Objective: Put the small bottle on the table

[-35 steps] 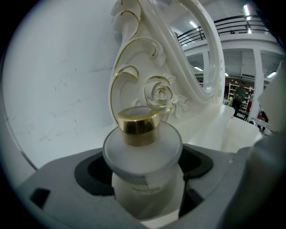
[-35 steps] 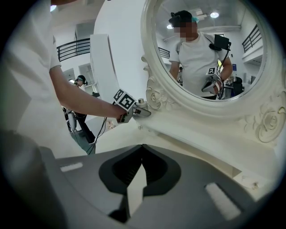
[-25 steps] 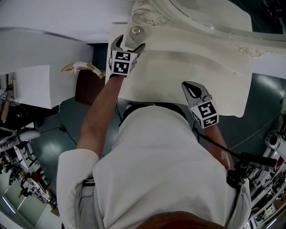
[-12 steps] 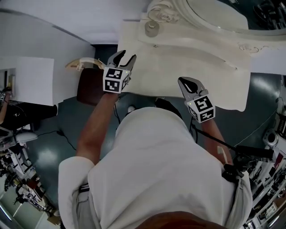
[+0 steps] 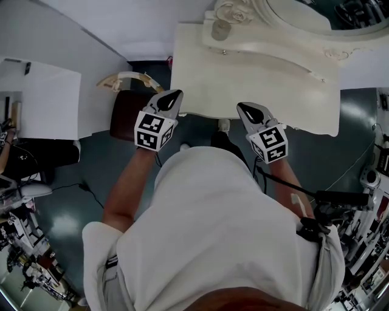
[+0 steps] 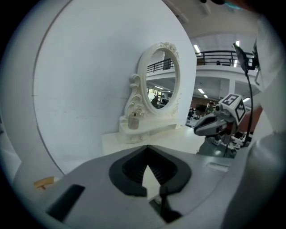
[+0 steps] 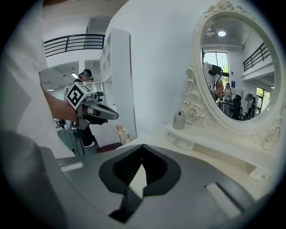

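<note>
The small glass bottle point(image 5: 220, 29) point(image 6: 133, 120) point(image 7: 179, 120) stands upright on the raised shelf of the cream dressing table point(image 5: 261, 79), against the carved foot of the oval mirror point(image 5: 292, 18). My left gripper point(image 5: 173, 96) point(image 6: 147, 154) is shut with nothing between its jaws. It hovers at the table's front left corner, well short of the bottle. My right gripper point(image 5: 244, 109) point(image 7: 142, 152) is also shut and empty, over the table's front edge.
A dark brown chair seat point(image 5: 124, 115) with a cream carved back sits left of the table. A white desk point(image 5: 42, 103) stands further left. Cables and equipment lie on the dark floor point(image 5: 340, 140) at right.
The left gripper let go of the bottle, drew back to the table's front edge and closed its jaws. The bottle stays on the shelf. The right gripper barely moved.
</note>
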`<state>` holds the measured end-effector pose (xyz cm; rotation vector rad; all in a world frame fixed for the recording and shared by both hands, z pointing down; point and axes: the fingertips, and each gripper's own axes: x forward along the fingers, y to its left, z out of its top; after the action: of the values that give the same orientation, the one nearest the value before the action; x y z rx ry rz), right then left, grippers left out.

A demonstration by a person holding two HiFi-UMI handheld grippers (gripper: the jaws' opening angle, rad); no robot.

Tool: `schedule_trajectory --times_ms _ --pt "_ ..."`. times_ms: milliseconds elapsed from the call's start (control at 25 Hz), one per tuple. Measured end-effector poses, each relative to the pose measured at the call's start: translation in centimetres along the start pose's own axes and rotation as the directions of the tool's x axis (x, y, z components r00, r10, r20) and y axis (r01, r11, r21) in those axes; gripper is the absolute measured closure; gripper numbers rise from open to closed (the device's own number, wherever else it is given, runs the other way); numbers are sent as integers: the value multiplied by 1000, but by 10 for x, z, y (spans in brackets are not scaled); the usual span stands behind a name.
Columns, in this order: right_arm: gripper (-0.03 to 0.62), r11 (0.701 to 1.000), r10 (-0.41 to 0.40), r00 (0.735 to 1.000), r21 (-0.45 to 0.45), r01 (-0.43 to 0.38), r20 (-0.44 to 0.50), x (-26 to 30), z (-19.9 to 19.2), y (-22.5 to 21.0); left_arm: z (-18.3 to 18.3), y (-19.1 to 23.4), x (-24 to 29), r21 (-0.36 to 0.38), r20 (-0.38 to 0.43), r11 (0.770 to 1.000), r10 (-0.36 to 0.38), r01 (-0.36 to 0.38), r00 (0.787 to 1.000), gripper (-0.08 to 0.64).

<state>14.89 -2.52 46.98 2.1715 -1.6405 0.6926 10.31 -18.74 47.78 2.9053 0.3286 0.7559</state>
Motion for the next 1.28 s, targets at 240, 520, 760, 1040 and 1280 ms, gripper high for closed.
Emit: schedule_trajectory --times_ms 240,520,760,1040,1280 --pt "591 1000 -7 1000 11 7 5 -6 -9 49 -24 -35 -55 -40 6 991 -125 125 992 558" --pt "591 1000 -1 1000 8 1 15 -13 -11 125 -54 -60 -130 -21 -3 974 -224 224 975 557" --pt "592 999 29 999 -29 -29 14 -15 -7 164 -62 -72 -165 -7 31 970 -244 244 969 558" --pt "592 995 67 998 -80 -65 18 -11 1 188 -62 -80 -190 15 74 973 -232 231 970 558" --pt "592 987 101 995 -125 -97 27 -2 10 206 -71 -73 -206 26 76 978 -207 206 975 558"
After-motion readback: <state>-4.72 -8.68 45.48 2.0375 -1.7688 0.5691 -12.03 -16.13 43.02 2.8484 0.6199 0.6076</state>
